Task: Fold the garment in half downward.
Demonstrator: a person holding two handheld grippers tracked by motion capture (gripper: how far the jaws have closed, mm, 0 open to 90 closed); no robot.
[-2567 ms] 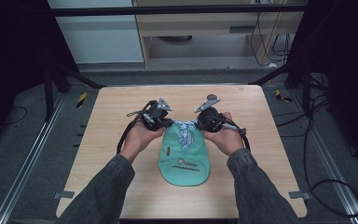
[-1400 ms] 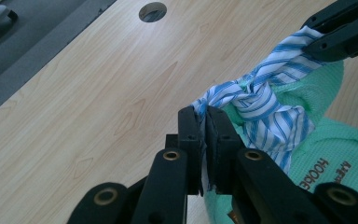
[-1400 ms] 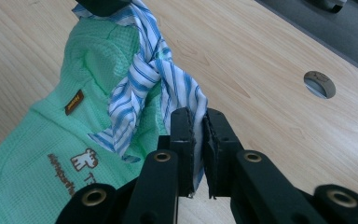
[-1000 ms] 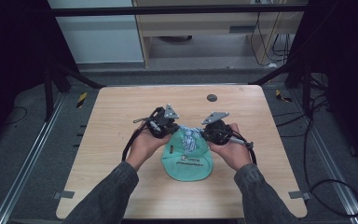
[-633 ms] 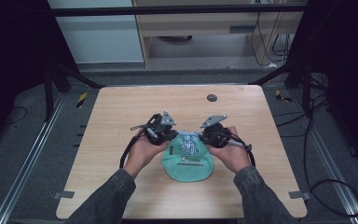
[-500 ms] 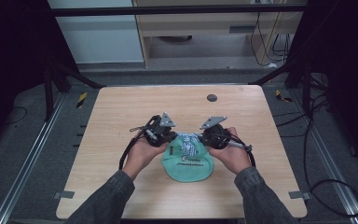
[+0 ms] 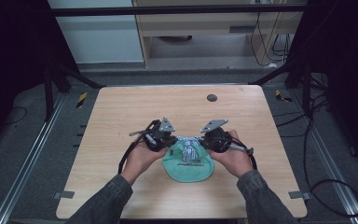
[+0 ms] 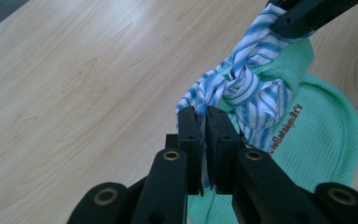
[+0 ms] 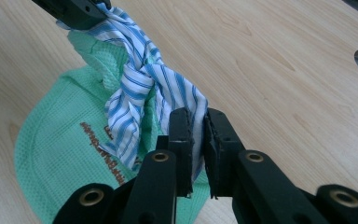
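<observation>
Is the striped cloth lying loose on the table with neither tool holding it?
No, the left tool and the right tool each clamp an end of the blue striped cloth, which is knotted between them.

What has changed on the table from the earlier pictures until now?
Both grippers, the left gripper and the right gripper, moved toward the person, pulling the striped cloth ends tighter into a knot. The green cloth bunched up and looks shorter. Both grippers remain shut on the striped ends; the table is unchanged.

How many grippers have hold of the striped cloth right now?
2. The left gripper clamps one end of the striped cloth; the right gripper clamps the other, above the green bib.
</observation>
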